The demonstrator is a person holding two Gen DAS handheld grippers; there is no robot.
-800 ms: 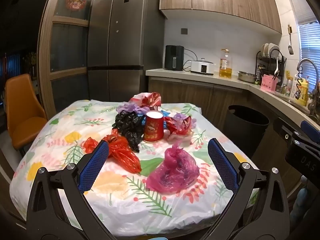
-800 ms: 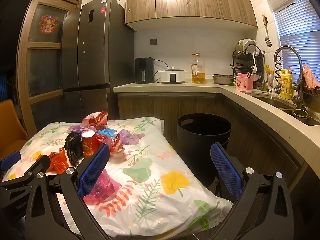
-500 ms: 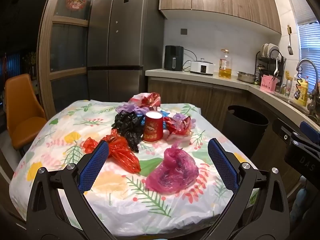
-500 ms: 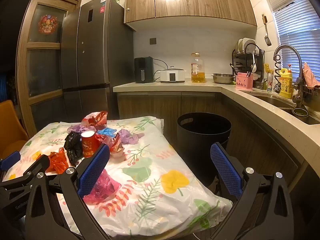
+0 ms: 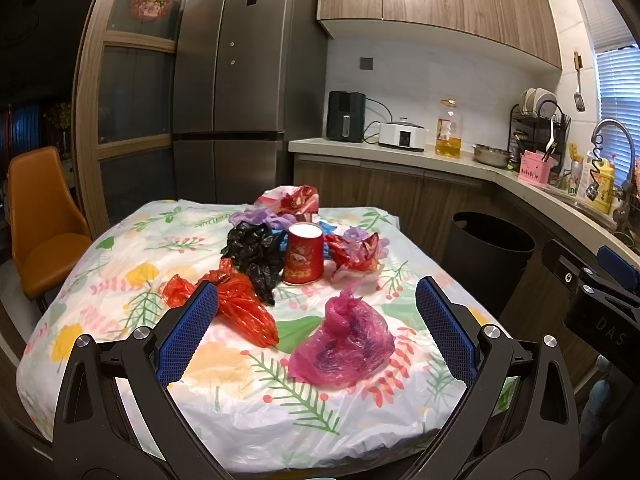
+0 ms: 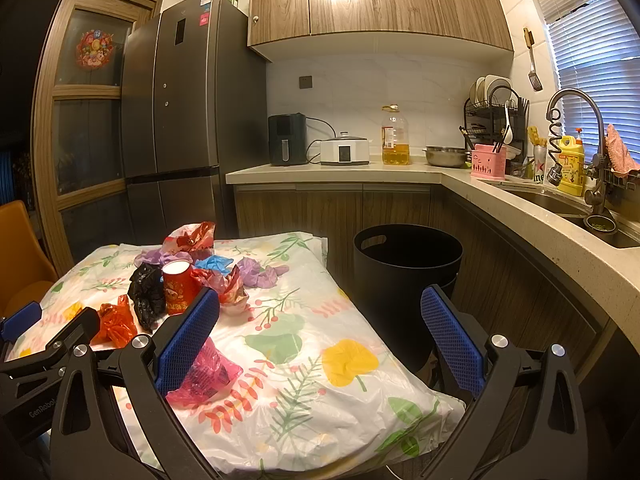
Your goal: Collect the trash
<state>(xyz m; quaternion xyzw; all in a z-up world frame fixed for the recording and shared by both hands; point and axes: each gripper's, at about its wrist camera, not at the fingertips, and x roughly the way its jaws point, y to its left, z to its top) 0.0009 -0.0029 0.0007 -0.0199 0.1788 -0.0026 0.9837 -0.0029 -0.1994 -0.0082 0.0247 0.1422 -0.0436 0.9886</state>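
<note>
Both the left claw (image 5: 316,330) and the right claw (image 6: 320,336) are held wide apart and empty above the near edge of the surface (image 5: 120,264), where the pink bag (image 5: 344,344) is seen lying nearest, knot pointing away, among other crumpled bags beside the upright red cup (image 5: 303,254).

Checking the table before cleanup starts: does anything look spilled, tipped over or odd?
Nothing spilled. Crumpled plastic bags, like the pink bag and black bag, lie loose on the table around an upright red cup. The black bin stands beside it.
</note>
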